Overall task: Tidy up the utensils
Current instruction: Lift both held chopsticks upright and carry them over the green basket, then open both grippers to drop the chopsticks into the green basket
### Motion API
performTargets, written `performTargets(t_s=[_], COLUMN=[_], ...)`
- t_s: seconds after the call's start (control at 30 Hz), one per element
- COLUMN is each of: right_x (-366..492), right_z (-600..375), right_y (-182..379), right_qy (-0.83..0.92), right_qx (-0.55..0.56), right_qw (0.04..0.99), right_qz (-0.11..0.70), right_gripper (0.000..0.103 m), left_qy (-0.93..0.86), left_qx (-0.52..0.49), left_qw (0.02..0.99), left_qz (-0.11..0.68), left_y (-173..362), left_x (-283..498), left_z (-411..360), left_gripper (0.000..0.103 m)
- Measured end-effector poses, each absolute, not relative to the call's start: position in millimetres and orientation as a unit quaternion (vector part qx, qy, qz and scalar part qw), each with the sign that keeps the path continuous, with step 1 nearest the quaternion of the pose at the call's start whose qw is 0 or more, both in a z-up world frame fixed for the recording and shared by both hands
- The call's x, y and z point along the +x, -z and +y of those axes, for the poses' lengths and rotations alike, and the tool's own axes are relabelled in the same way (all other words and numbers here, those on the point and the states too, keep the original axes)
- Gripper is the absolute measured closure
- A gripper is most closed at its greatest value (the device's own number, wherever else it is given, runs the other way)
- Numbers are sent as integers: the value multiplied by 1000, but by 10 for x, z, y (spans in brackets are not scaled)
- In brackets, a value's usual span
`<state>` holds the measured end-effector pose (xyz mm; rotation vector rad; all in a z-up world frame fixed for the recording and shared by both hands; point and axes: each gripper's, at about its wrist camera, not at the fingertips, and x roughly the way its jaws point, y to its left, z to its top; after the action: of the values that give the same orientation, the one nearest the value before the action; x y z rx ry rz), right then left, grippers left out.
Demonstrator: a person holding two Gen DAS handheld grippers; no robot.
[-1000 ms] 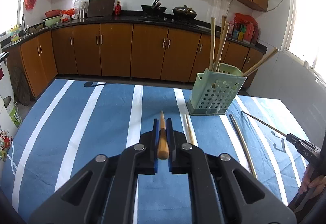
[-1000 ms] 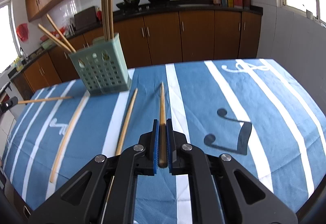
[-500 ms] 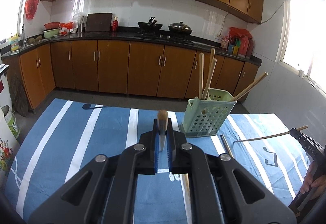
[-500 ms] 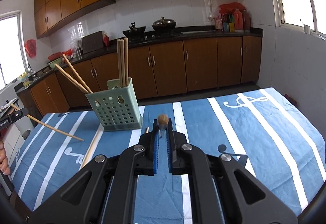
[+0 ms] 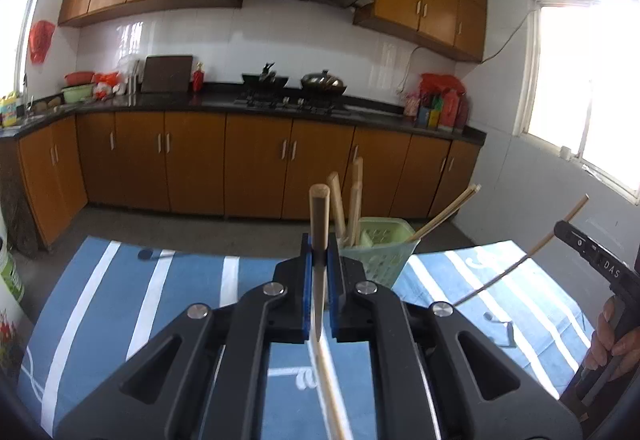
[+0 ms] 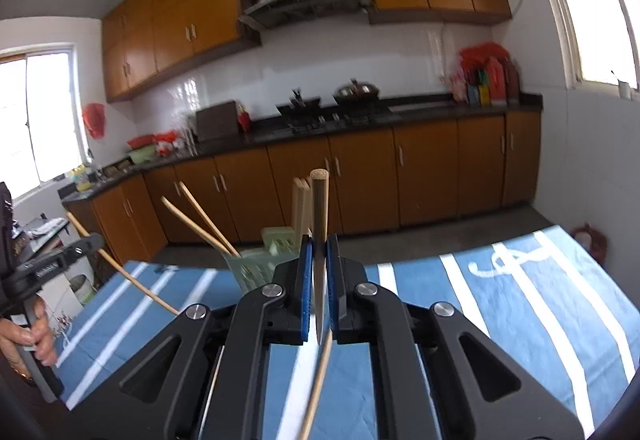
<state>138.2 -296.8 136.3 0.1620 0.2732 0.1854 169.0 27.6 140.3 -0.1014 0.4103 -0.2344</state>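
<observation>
My left gripper [image 5: 319,260] is shut on a wooden chopstick [image 5: 319,217] that points up and away, lifted above the table. My right gripper [image 6: 319,260] is shut on another wooden chopstick [image 6: 319,207], also lifted. The green perforated utensil holder [image 5: 380,252] stands on the blue striped tablecloth [image 5: 180,288] just beyond and right of the left fingers, with several chopsticks in it. In the right wrist view the holder [image 6: 256,266] is partly hidden behind the left finger. Each gripper shows in the other's view, the right gripper [image 5: 560,230] and the left gripper [image 6: 96,240], chopstick in hand.
Brown kitchen cabinets [image 5: 256,163] and a black counter with a stove run along the back wall. The table's far edge [image 5: 240,254] lies just behind the holder. A white bucket [image 5: 10,274] stands on the floor at left. Windows are at both sides.
Both grippers have risen and tilted upward with their chopsticks, lifting them off the tablecloth. The holder now sits lower in both views, close behind the fingers.
</observation>
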Motion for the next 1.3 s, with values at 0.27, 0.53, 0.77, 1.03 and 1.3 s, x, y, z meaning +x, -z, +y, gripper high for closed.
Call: performTargets(t_s=[0.27, 0.53, 0.77, 1.03, 1.3], right_x=[1536, 2134, 2496, 2612, 2437], right_z=[-2759, -2623, -2563, -2563, -2645], right_y=[-1899, -1828, -1572, -1447, -1565], right_qy=[-111, -109, -103, -111, -91], right_qx=[79, 77, 84, 86, 89], right_qw=[989, 987, 981, 976, 981], right_qz=[62, 94, 142, 167, 144], right_gripper=[96, 95, 95, 94, 84], left_qy=[134, 111, 102, 106, 99], left_qx=[-65, -73, -70, -70, -83], left_qw=[979, 984, 982, 977, 979], left_qz=[138, 118, 145, 173, 159], left_y=[-1992, -2115, -1829, -1626, -1697], left_x=[1858, 2312, 2623, 2796, 2709], left_z=[-84, -390, -435, -451, -349], left_gripper=[95, 95, 95, 95, 88])
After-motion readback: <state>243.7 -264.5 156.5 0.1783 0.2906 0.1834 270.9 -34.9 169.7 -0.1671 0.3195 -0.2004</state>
